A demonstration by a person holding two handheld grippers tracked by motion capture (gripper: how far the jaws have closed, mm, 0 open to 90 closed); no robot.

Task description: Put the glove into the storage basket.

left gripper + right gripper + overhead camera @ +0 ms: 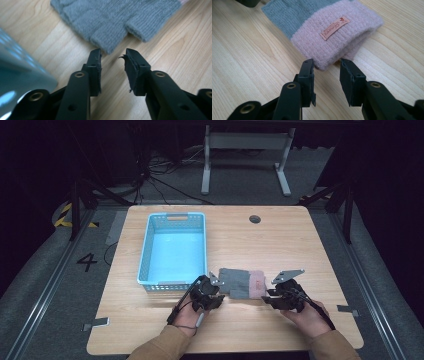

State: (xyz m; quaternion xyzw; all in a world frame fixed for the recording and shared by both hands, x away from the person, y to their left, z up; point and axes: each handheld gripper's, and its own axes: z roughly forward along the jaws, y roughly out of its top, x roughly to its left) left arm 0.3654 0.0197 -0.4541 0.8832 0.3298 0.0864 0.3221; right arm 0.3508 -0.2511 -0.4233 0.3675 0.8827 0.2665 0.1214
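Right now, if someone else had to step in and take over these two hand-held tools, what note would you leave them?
Left tool: open, tips just short of the finger end of the grey glove, nothing held.
Right tool: open, tips at the glove's pink cuff, not gripping it.
Glove: flat on the wooden table, between the two tools, just right of the blue basket.
Done: both tools lined up at opposite ends of the glove.
Left: close on each end and lift; the basket beside it looks like the likely destination, but that is a guess.

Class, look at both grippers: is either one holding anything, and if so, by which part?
Nothing is held. The left gripper is open at the glove's grey fingertips; the right gripper is open at its pink cuff.
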